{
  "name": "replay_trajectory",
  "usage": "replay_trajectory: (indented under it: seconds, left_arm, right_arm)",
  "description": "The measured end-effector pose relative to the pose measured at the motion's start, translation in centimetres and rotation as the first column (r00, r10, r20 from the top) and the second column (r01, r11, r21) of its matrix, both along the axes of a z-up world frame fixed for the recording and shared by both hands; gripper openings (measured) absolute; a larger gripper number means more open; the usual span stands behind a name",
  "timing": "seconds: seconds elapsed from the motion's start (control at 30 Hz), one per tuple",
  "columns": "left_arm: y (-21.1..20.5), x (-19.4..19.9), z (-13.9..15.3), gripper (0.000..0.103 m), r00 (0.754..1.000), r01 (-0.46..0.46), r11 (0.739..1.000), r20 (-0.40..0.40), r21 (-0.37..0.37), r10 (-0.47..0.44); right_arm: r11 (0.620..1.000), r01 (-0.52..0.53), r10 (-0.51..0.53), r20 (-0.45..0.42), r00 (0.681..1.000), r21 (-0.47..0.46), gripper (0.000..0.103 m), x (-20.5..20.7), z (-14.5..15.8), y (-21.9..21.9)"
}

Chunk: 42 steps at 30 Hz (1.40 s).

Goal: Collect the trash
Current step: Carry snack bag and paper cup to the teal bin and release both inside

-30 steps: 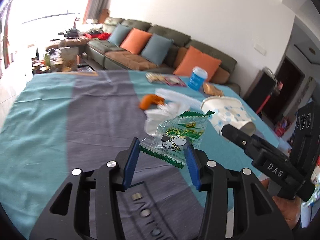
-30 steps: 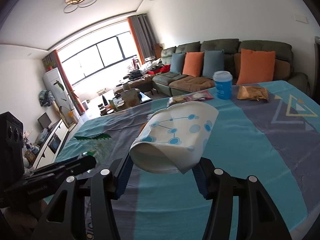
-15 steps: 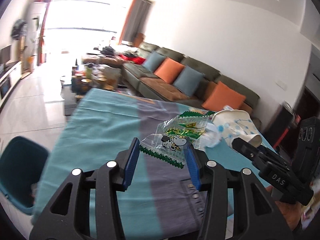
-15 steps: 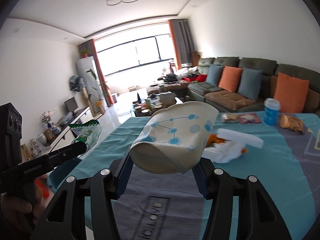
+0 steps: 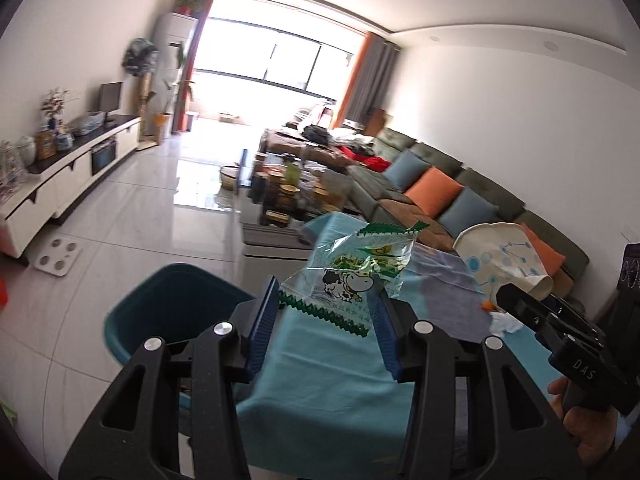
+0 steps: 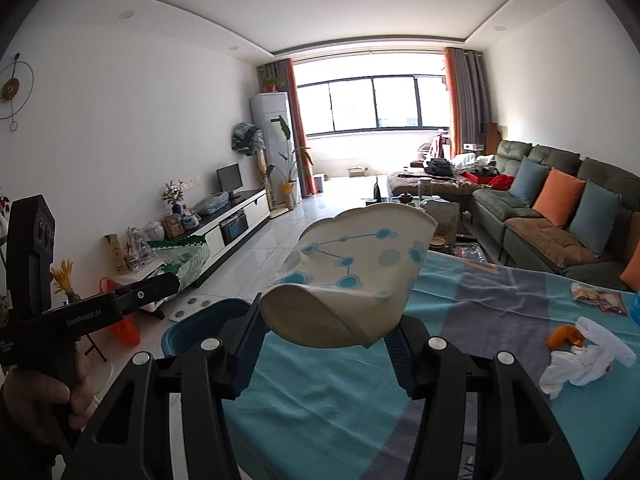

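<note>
Two pieces of trash are in hand, and what matters is where the teal bin lies from each. From the left wrist camera, the left gripper (image 5: 326,318) is clamped on a clear snack wrapper (image 5: 352,276) with green saw-tooth edges and a cartoon cow, pinched by its lower part between the blue pads (image 5: 264,320), its long axis leaning up toward 1 o'clock. The bin (image 5: 160,312) sits on the floor at about 9 o'clock from the wrapper, just off the corner of the teal tablecloth (image 5: 320,392), with its mouth open upward; the right gripper (image 5: 516,300), holding the crushed paper cup (image 5: 502,258), shows at 3 o'clock. From the right wrist camera, the right gripper (image 6: 326,344) is closed on the flattened cup (image 6: 348,276), whose crushed mouth points back at the lens. Here the bin (image 6: 208,316) peeks out at 9 o'clock, mostly hidden behind the finger, so its depth is hard to judge. The left gripper looks nearer the bin, so it probably drops first. More litter, a white tissue wad (image 6: 576,364) and an orange scrap (image 6: 564,334), waits on the cloth at 3 o'clock.
</note>
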<state>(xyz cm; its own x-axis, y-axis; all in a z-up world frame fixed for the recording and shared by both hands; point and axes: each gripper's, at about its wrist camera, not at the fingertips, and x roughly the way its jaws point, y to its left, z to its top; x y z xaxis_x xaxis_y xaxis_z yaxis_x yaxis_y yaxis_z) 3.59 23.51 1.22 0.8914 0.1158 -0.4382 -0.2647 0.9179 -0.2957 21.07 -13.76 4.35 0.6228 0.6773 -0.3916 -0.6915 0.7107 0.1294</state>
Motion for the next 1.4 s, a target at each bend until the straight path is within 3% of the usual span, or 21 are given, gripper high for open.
replay_trajectory:
  seconds: [0.3, 0.5, 0.97, 1.4]
  left_arm:
    - [7.4, -4.2, -1.2, 0.045, 0.987, -0.153, 0.988, -0.045, -0.005, 0.153]
    - [11.1, -4.7, -3.8, 0.045, 0.976, -0.197, 0.979, -0.103, -0.043, 0.192]
    - [16.0, 2.9, -12.2, 0.045, 0.934, -0.281, 0.957, -0.252, -0.071, 0.255]
    - [16.9, 5.4, -15.3, 0.046, 0.911, -0.302, 0.95, -0.318, -0.075, 0.264]
  right_arm:
    - [0.985, -0.168, 0.168, -0.009, 0.986, -0.029, 0.053, 0.2, 0.1, 7.8]
    - [0.959, -0.271, 0.263, -0.089, 0.961, -0.086, 0.053, 2.0, -1.3, 13.2]
    - [0.87, -0.413, 0.33, -0.305, 0.893, -0.269, 0.053, 4.1, -7.6, 20.9]
    - [0.81, -0.459, 0.312, -0.395, 0.864, -0.365, 0.053, 4.6, -10.3, 24.3]
